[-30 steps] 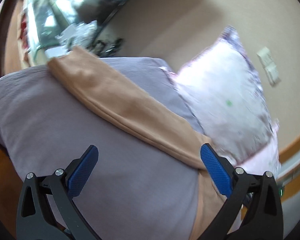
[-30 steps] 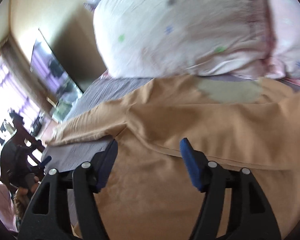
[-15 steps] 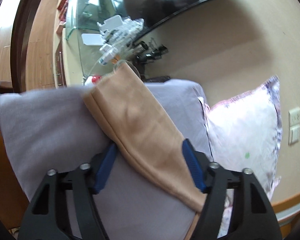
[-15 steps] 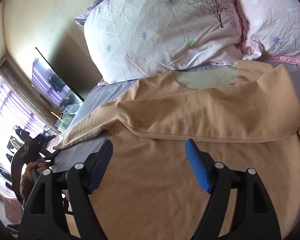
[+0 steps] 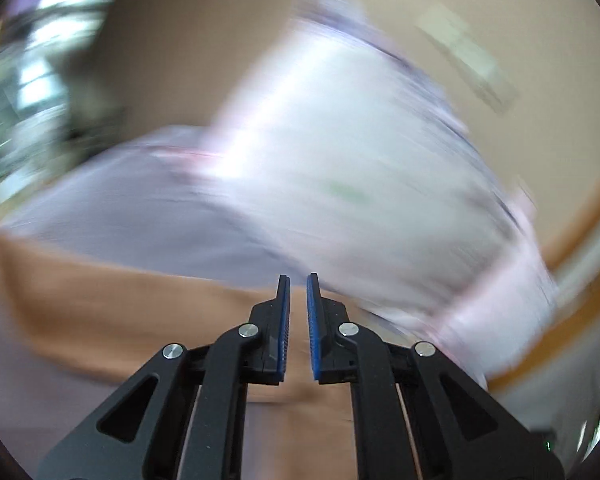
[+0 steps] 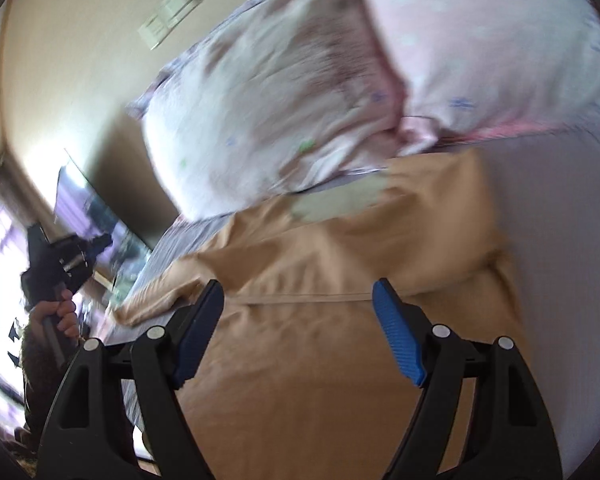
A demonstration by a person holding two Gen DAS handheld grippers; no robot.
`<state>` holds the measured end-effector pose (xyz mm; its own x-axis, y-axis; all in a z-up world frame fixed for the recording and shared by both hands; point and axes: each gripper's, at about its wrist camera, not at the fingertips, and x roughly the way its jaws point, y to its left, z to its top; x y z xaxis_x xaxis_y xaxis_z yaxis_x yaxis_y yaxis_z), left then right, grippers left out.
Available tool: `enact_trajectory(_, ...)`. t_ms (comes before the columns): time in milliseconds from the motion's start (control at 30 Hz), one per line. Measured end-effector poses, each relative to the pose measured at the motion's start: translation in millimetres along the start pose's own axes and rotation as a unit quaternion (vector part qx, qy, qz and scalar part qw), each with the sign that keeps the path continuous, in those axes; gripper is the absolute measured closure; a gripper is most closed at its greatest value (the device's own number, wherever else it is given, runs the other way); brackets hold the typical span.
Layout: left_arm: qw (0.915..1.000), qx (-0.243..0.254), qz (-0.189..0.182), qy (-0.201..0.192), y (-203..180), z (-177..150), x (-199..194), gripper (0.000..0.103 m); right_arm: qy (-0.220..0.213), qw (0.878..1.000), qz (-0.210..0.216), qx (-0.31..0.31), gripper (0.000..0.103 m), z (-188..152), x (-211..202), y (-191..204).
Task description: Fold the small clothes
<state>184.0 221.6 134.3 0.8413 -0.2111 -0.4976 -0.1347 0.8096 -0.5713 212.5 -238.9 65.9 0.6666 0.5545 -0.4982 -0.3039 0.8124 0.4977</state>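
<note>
A tan long-sleeved shirt [image 6: 340, 312] lies on a grey-purple bed sheet [image 6: 560, 240], one sleeve folded across its chest, the other stretched out to the left [image 6: 160, 292]. My right gripper [image 6: 298, 300] is open above the shirt's body. My left gripper [image 5: 297, 284] has its jaws nearly together over the shirt [image 5: 120, 312]; no cloth shows between them. The left wrist view is heavily blurred. The left gripper also shows in the right wrist view [image 6: 96, 248], held in a hand off the sleeve's end.
Two flowered pillows [image 6: 300, 100] lean against the beige wall at the head of the bed, close behind the shirt's collar. A television [image 6: 96, 208] and a cabinet stand beyond the bed's left side. A wall switch [image 6: 168, 20] is above the pillows.
My left gripper has gone from open around the sleeve to nearly closed and swung quickly, blurring its view. My right gripper has shifted; the shirt sits more to the left in its view.
</note>
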Motion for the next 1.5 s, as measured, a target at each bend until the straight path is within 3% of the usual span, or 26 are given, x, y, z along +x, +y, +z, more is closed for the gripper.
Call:
enact_trajectory(100, 0.9907, 0.092, -0.077, 0.064, -105, -43, 65, 0.097, -0.011, 0.999, -0.02, 0.04, 0.026, -1, -7, -29)
enact_trajectory(167, 0.976, 0.142, -0.104, 0.128, -154, -88, 110, 0.097, -0.011, 0.997, -0.034, 0.063, 0.026, -2, -8, -47)
enact_trajectory(200, 0.9663, 0.165, -0.109, 0.165, -171, -109, 130, 0.097, -0.01, 0.997, -0.039, 0.07, 0.026, -2, -8, -53)
enact_trajectory(267, 0.939, 0.202, -0.113, 0.254, -195, -162, 164, 0.097, -0.008, 0.995, -0.049, 0.083, 0.026, 0, -8, -64)
enact_trajectory(367, 0.9238, 0.201, -0.146, 0.291, -185, -189, 149, 0.097, -0.005, 0.995, -0.054, 0.08, 0.026, 2, -11, -70)
enact_trajectory(433, 0.934, 0.193, -0.145, 0.264, -160, -181, 120, 0.096, -0.001, 0.997, -0.053, 0.063, 0.026, 2, -9, -66)
enact_trajectory(467, 0.9402, 0.182, -0.14, 0.251, -146, -171, 109, 0.09, 0.006, 0.997, -0.044, 0.056, 0.026, 2, -4, -62)
enact_trajectory(500, 0.9521, 0.158, -0.126, 0.23, -115, -157, 87, 0.084, 0.012, 0.998, -0.038, 0.053, 0.026, 2, 0, -58)
enact_trajectory(567, 0.9742, 0.103, -0.075, 0.187, -53, -132, 46, 0.046, 0.027, 0.998, -0.023, 0.049, 0.026, 0, 10, -50)
enact_trajectory(633, 0.9893, 0.048, -0.007, 0.137, 7, -110, 4, 0.032, 0.044, 0.998, -0.008, 0.038, 0.026, -5, 23, -39)
enact_trajectory(667, 0.9931, 0.016, 0.029, 0.112, 39, -100, -19, 0.031, 0.051, 0.998, -0.002, 0.03, 0.026, -7, 29, -32)
enact_trajectory(733, 0.9927, -0.038, 0.084, 0.078, 89, -83, -50, 0.031, 0.06, 0.998, 0.006, 0.021, 0.026, -11, 36, -22)
enact_trajectory(800, 0.9782, -0.122, 0.164, 0.033, 155, -71, -94, 0.031, 0.07, 0.997, 0.015, 0.014, 0.026, -12, 44, -13)
enact_trajectory(867, 0.9638, -0.177, 0.199, 0.009, 192, -67, -113, 0.032, 0.073, 0.997, 0.019, 0.009, 0.026, -12, 47, -5)
enact_trajectory(933, 0.9494, -0.222, 0.222, 0.001, 220, -67, -123, 0.034, 0.074, 0.997, 0.023, 0.005, 0.026, -12, 47, 2)
enact_trajectory(1000, 0.9404, -0.254, 0.226, 0.004, 233, -68, -119, 0.034, 0.071, 0.997, 0.025, 0.002, 0.026, -12, 44, 5)
enact_trajectory(1133, 0.9307, -0.282, 0.231, -0.03, 245, -56, -121, 0.037, 0.066, 0.997, 0.026, 0.001, 0.025, -10, 39, 5)
enact_trajectory(1200, 0.926, -0.282, 0.247, -0.041, 258, -42, -121, 0.044, 0.065, 0.997, 0.027, 0.005, 0.024, -10, 37, 1)
enact_trajectory(1233, 0.9244, -0.278, 0.258, -0.04, 263, -37, -115, 0.058, 0.066, 0.997, 0.029, 0.007, 0.024, -10, 37, 0)
enact_trajectory(1267, 0.9262, -0.273, 0.259, -0.028, 266, -32, -106, 0.086, 0.068, 0.997, 0.032, 0.009, 0.024, -10, 37, -3)
enact_trajectory(1300, 0.9268, -0.274, 0.256, -0.021, 275, -28, -100, 0.097, 0.069, 0.997, 0.034, 0.011, 0.024, -10, 37, -5)
enact_trajectory(1367, 0.9282, -0.272, 0.252, -0.028, 265, -24, -97, 0.097, 0.068, 0.997, 0.034, 0.013, 0.024, -9, 35, -10)
enact_trajectory(1400, 0.9342, -0.261, 0.241, -0.031, 260, -18, -90, 0.097, 0.066, 0.997, 0.035, 0.015, 0.024, -9, 33, -12)
enact_trajectory(1467, 0.9518, -0.218, 0.212, -0.043, 219, -6, -83, 0.097, 0.059, 0.998, 0.034, 0.017, 0.024, -6, 28, -16)
enact_trajectory(1500, 0.9645, -0.182, 0.185, -0.048, 183, 2, -76, 0.097, 0.051, 0.998, 0.035, 0.019, 0.024, -4, 24, -19)
